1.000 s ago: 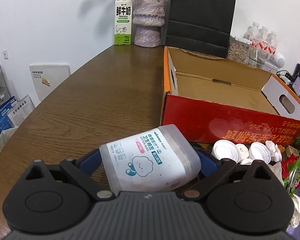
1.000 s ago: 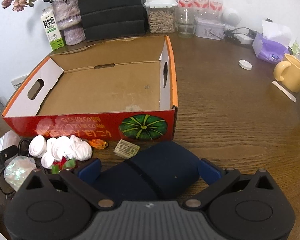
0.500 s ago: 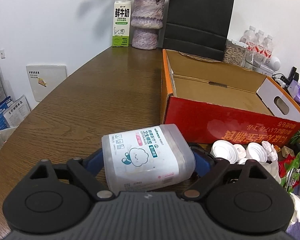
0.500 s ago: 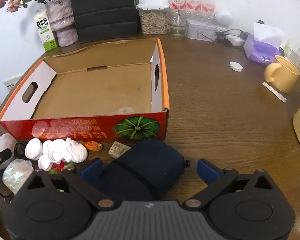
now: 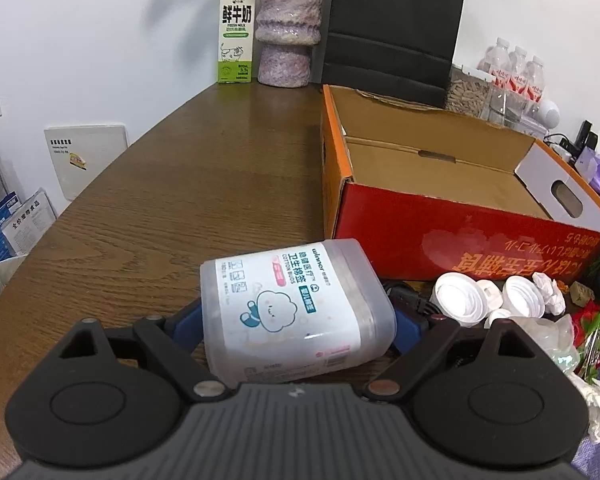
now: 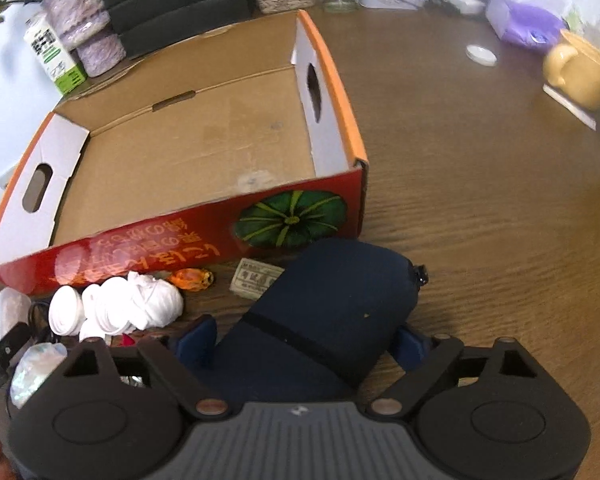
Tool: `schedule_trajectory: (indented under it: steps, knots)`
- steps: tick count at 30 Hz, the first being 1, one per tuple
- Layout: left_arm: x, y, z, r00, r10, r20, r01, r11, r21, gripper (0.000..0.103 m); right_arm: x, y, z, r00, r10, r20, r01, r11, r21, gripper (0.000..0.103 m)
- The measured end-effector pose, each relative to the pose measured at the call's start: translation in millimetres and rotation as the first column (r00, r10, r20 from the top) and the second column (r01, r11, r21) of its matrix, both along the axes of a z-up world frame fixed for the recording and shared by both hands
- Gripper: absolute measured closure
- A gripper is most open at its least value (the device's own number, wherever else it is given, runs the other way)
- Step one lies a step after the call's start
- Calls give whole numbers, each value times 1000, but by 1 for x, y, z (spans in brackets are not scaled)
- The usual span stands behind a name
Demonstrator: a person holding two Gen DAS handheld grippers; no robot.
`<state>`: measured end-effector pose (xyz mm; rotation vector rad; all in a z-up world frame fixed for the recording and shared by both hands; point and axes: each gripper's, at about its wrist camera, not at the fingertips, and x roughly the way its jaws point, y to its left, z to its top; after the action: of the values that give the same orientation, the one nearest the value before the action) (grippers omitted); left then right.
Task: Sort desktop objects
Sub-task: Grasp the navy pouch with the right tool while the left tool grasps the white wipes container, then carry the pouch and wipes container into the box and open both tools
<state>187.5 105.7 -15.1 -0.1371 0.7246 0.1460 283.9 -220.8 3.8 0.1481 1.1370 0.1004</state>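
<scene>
We hold two things at once, and both grips carry some risk. Our left claw [image 5: 298, 322] is pinching the cotton-bud box [image 5: 296, 312], a translucent plastic tub lying tilted on its side between the blue pads, just in front of the near-left corner of the red cardboard box [image 5: 452, 236]. Our right claw [image 6: 302, 338] is pressed against a dark navy pouch [image 6: 328, 316], which sticks out forward over the counter [image 6: 480, 200] beside the box's pumpkin corner. The cardboard box is still empty inside, so we judge that both things must go over its front wall. The tub is smooth and held askew, so it may slip or rotate if we lift quickly. The pouch is soft, so it may sag and catch the box rim, or drag the white caps [image 6: 100, 312] and small packet [image 6: 256, 278] lying close by.
</scene>
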Motion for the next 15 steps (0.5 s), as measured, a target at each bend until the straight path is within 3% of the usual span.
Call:
schedule_trajectory:
  steps: [11,13,15]
  knots:
    - [-7,0,3,1000,4,22,-4,1000,-14,17,-18,-44,2,995,-51,89,30,974,223,52]
    - [-10,0,5,999,9,30,-9,1000,-19,18,-24,-53,4,991,-68,115,34,962,270,67]
    - [-13,-1,7,999,13,36,-13,1000,-19,19,-25,-60,8,988,-80,132,35,949,314,72]
